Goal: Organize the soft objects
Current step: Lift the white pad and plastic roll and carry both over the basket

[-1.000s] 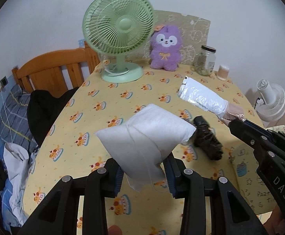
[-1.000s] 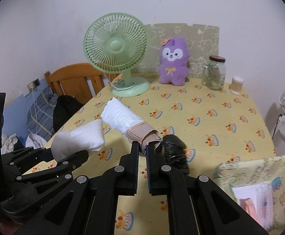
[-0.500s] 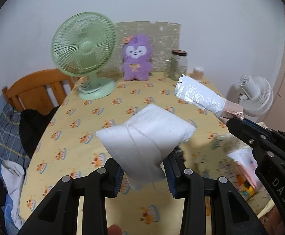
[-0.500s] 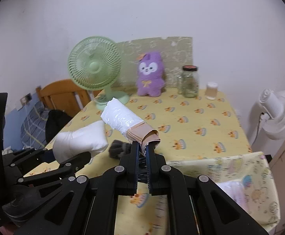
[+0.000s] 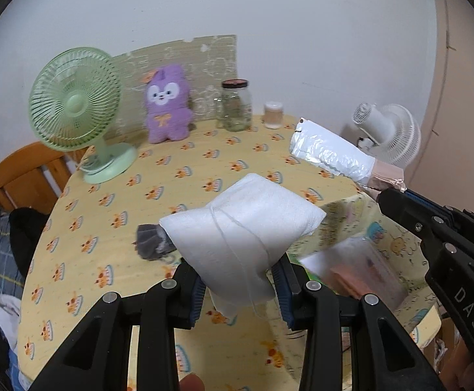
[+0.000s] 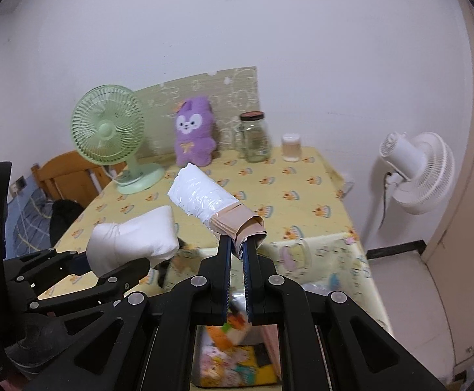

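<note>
My left gripper (image 5: 239,288) is shut on a white foam-wrapped bundle tied with thread (image 5: 243,224), held in the air above the table's near edge; the same bundle (image 6: 136,236) shows at the left in the right wrist view. My right gripper (image 6: 236,251) is shut on the tan taped end of a white plastic-wrapped roll (image 6: 204,195), which sticks up and away; the roll (image 5: 331,156) shows at the right in the left wrist view. A dark grey soft item (image 5: 150,241) lies on the yellow tablecloth (image 5: 171,176). Below the grippers stands a patterned storage bag (image 6: 305,254) with colourful items inside.
At the table's far edge stand a green desk fan (image 5: 74,110), a purple plush toy (image 5: 166,104), a glass jar (image 5: 235,106) and a small cup (image 5: 273,115). A white floor fan (image 6: 416,172) is at the right. A wooden bed frame (image 5: 21,172) with clothes is at the left.
Both grippers have drawn back and to the right with their loads, from over the table's middle to its near edge. The storage bag has come into view below them.
</note>
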`<state>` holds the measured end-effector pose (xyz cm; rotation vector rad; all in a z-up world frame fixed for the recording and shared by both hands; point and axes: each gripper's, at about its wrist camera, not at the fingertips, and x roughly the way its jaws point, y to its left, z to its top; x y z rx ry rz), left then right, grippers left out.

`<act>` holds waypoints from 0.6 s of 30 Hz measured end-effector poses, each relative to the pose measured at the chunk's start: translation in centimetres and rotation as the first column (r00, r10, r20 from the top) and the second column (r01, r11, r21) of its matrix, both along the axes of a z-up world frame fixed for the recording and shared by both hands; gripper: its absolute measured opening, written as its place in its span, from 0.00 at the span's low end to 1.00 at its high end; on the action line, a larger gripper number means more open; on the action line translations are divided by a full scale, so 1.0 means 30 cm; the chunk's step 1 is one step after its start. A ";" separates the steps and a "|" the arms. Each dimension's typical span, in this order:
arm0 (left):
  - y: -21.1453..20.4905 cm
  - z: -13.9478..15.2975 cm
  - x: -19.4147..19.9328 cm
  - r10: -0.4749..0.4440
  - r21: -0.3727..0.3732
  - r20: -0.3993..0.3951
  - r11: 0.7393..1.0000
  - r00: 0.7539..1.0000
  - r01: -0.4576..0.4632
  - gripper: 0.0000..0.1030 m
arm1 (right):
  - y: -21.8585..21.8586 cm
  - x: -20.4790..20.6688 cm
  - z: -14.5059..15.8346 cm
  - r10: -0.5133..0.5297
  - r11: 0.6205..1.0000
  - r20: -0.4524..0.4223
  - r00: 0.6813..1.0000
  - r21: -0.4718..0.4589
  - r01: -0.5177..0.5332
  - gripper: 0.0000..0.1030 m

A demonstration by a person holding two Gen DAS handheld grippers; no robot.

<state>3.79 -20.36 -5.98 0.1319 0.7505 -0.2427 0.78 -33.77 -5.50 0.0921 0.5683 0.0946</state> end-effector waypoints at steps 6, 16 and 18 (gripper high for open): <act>-0.054 -0.005 0.005 -0.012 0.006 -0.005 1.000 1.000 0.012 0.37 | -0.059 -0.021 -0.011 -0.038 0.999 -0.005 0.999 0.005 0.038 0.09; -0.168 -0.061 -0.001 -0.063 0.007 -0.051 0.998 0.997 0.064 0.37 | -0.172 -0.048 -0.057 -0.115 0.993 -0.041 0.993 0.003 0.115 0.09; -0.188 -0.074 -0.004 -0.068 0.015 -0.056 0.997 0.996 0.069 0.37 | -0.195 -0.050 -0.076 -0.127 0.992 -0.058 0.990 0.011 0.128 0.09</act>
